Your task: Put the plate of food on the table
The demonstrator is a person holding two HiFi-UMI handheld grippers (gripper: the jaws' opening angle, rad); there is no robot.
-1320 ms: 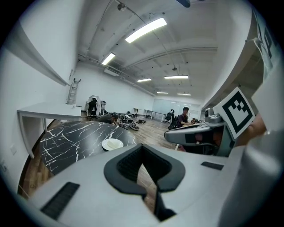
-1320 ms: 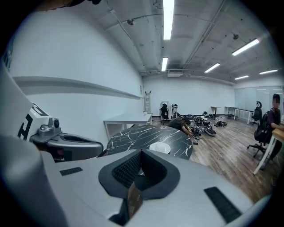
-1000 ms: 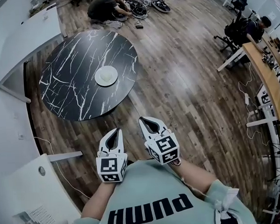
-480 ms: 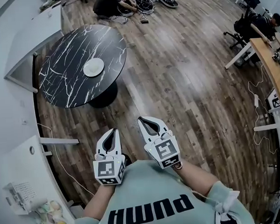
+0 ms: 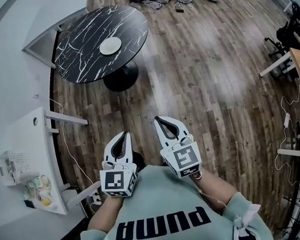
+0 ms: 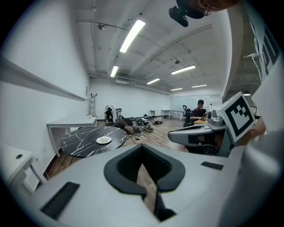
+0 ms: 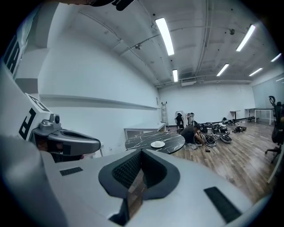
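Observation:
A round black marble table (image 5: 88, 45) stands at the upper left of the head view with a white plate (image 5: 110, 45) on it. The same table (image 6: 84, 141) and plate (image 6: 104, 140) lie far ahead in the left gripper view, and table (image 7: 171, 141) and plate (image 7: 157, 144) show in the right gripper view. On the white counter (image 5: 26, 143) at the lower left sits a tray of pale yellow-green food (image 5: 38, 190). My left gripper (image 5: 122, 135) and right gripper (image 5: 161, 121) are held close to the chest, both shut and empty, far from table and counter.
A person crouches on the floor beyond the table among wheels and cables (image 7: 195, 133). Another person sits at a desk (image 6: 199, 111) on the right. A white box (image 5: 14, 161) rests on the counter. A cable (image 5: 66, 141) trails over the wooden floor beside it.
The view has swung: the marble table slid toward the top of the head view, and the counter with the food tray has come further into sight at lower left. Both grippers stay shut.

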